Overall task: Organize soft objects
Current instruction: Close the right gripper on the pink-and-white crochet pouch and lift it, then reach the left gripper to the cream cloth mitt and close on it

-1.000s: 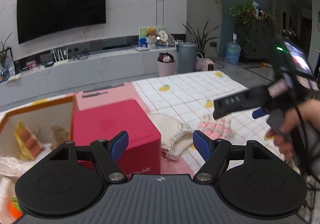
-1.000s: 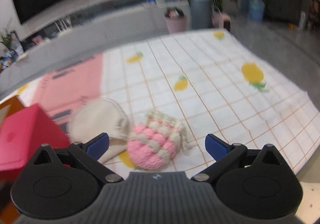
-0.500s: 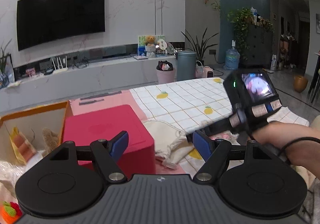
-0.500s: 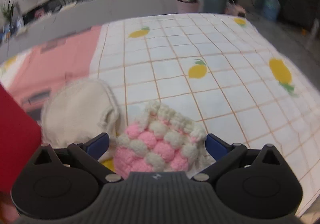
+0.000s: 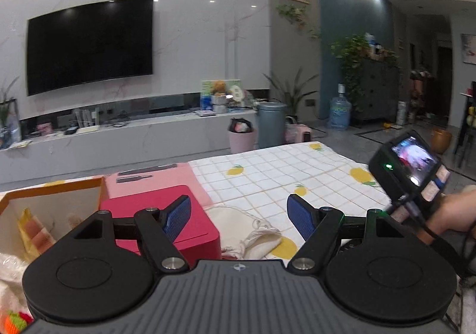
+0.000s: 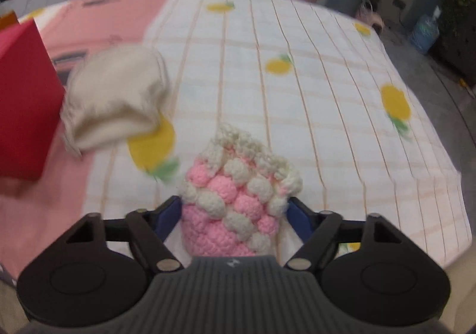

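A pink-and-white crocheted pouch (image 6: pixel 238 185) lies on the lemon-print cloth (image 6: pixel 327 81). My right gripper (image 6: pixel 233 215) points down at it with a pad on either side. Its jaws are closing, and the pouch does not look squeezed. A cream cloth pouch (image 6: pixel 116 96) lies to its left, beside a red box (image 6: pixel 23 101). In the left wrist view, my left gripper (image 5: pixel 238 215) hovers open and empty over the cream pouch (image 5: pixel 238 221) and the red box (image 5: pixel 205 229).
An orange-rimmed open box (image 5: pixel 53 185) with soft items stands left of the red box. A person's hand (image 5: pixel 452 212) holds the right tool, whose screen (image 5: pixel 413 164) shows at the right. A pink cloth (image 6: pixel 98 21) covers the table's left part. A TV wall and bins stand beyond.
My right gripper has dropped and tilted down onto the crocheted pouch, which now sits between its narrowing jaws. The left gripper's view has swung slightly; its jaws stay as they were.
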Motion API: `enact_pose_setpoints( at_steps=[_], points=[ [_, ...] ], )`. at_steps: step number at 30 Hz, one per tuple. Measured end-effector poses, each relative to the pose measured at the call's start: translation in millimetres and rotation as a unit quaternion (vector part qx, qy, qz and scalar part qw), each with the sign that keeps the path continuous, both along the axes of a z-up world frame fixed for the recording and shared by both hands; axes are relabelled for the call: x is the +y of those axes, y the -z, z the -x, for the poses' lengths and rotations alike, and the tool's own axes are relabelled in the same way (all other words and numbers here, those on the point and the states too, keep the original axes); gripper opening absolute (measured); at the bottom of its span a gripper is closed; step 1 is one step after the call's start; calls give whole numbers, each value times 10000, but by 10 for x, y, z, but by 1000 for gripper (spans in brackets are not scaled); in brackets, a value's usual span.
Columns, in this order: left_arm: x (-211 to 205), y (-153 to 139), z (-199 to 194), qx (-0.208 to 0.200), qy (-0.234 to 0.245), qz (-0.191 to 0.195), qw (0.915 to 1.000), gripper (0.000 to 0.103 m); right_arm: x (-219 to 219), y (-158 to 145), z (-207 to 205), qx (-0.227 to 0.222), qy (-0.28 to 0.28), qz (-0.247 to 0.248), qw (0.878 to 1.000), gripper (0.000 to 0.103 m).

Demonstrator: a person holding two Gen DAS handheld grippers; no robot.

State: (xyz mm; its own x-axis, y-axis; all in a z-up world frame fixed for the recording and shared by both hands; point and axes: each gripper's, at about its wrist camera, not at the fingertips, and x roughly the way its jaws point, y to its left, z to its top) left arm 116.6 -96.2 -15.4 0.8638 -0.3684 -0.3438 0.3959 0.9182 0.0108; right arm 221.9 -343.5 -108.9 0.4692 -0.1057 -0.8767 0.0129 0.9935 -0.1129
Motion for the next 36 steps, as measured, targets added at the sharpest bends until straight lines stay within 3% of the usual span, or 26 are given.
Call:
enact_pose_setpoints(
  at_steps=[7, 10, 12, 13, 18, 21, 24, 27, 31, 36],
  points=[
    [-90, 41, -1, 39, 50, -214, 9998, 86, -125, 18, -136, -11, 573, -533, 9969, 93],
    [-127, 65, 4, 172, 185, -209, 9995, 86, -71, 69, -210, -26, 710, -363, 9968, 92],
    [-153, 87, -1, 303, 220, -172, 9992, 86, -27, 101, -207, -4, 603, -147, 9981, 90],
    [-173, 102, 6, 330, 209, -204, 9990, 86, -27, 101, -207, -4, 603, -147, 9981, 83],
    [-385, 199, -20, 360, 177, -511, 9979, 86, 4, 90, -158, -129, 597, 69, 9981, 76],
    [-521, 271, -86, 406, -87, -487, 9980, 86, 45, 54, -166, -227, 352, 247, 9988, 72],
    [-702, 377, -217, 692, -140, -553, 9960, 86, -21, -34, -213, -408, 402, 124, 9983, 71],
    [-813, 518, -376, 1086, -88, -295, 9936, 86, -143, -130, -255, -577, 571, -146, 9966, 71],
    [-1035, 776, -652, 1478, -312, -764, 9856, 86, -327, -278, -217, -833, 783, -226, 9932, 71],
    [-1115, 920, -929, 1481, -599, -1235, 9794, 82, -590, -398, -151, -1095, 1143, -451, 9864, 71]
  ],
)
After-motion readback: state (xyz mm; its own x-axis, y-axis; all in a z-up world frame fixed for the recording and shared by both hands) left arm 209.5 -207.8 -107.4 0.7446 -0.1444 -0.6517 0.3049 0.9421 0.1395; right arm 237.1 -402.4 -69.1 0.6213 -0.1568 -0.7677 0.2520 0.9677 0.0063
